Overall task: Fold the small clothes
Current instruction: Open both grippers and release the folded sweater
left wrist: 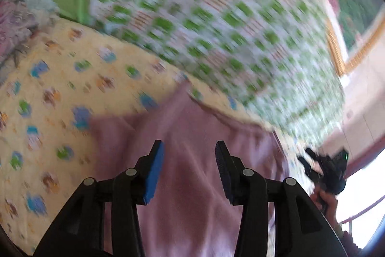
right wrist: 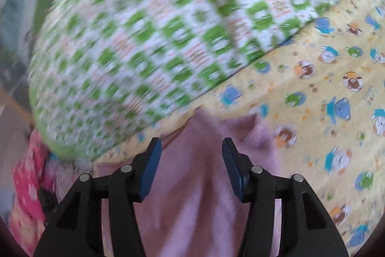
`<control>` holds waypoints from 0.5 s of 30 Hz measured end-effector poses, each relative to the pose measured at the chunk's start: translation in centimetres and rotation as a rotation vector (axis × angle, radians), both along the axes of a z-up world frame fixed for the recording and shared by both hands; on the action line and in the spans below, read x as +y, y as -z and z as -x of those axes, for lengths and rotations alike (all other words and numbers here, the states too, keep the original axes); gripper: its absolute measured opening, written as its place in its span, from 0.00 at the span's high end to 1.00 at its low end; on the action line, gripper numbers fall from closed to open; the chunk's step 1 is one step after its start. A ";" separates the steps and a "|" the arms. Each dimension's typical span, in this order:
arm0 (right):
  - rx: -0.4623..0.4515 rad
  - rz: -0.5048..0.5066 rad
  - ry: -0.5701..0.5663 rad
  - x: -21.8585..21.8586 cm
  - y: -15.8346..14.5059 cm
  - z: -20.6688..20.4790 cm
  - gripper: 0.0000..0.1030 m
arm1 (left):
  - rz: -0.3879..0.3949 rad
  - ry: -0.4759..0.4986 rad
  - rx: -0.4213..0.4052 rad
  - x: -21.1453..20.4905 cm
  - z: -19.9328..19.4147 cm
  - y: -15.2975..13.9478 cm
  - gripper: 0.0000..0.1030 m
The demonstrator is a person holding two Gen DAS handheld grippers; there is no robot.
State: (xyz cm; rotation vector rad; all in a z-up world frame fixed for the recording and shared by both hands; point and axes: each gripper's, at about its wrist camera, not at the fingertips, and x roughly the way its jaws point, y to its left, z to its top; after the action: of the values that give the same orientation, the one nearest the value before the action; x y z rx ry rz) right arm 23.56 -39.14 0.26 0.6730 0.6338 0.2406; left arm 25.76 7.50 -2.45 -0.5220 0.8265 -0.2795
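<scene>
A small pink garment [left wrist: 187, 151] lies on a yellow cartoon-print sheet [left wrist: 48, 88]. My left gripper [left wrist: 189, 155] is open above the garment, its blue-padded jaws apart with nothing between them. My right gripper [right wrist: 190, 153] is open over the same pink garment [right wrist: 192, 184], also empty. The right gripper also shows in the left wrist view [left wrist: 322, 168] at the right, held in a hand beside the garment's edge. Both views are blurred by motion.
A green-and-white checked quilt [left wrist: 216, 16] is heaped behind the garment; it also fills the right wrist view [right wrist: 144, 40]. Pink patterned fabric [right wrist: 26, 184] lies at the left. The yellow sheet [right wrist: 324, 112] spreads to the right.
</scene>
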 end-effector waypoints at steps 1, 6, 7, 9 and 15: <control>-0.019 0.037 -0.060 1.7 0.0 0.9 0.48 | -0.012 0.051 0.003 -1.5 0.7 0.3 0.55; -0.080 0.327 -0.385 10.6 1.4 4.2 0.51 | -0.233 0.329 0.014 -10.7 4.9 3.4 0.54; -0.078 0.363 -0.427 11.8 2.1 4.5 0.52 | -0.260 0.355 0.015 -12.0 5.3 4.0 0.54; -0.062 0.406 -0.492 13.6 3.4 4.6 0.53 | -0.285 0.397 0.007 -14.1 5.8 5.1 0.54; 0.014 0.436 -0.557 15.5 7.0 0.9 0.53 | -0.371 0.433 0.018 -17.0 3.2 7.7 0.55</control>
State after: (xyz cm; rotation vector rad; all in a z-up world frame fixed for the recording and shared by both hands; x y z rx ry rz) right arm 22.66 -23.59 -6.69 0.0667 0.8475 0.5929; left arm 22.59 -9.52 -10.13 0.0065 0.9792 -0.5058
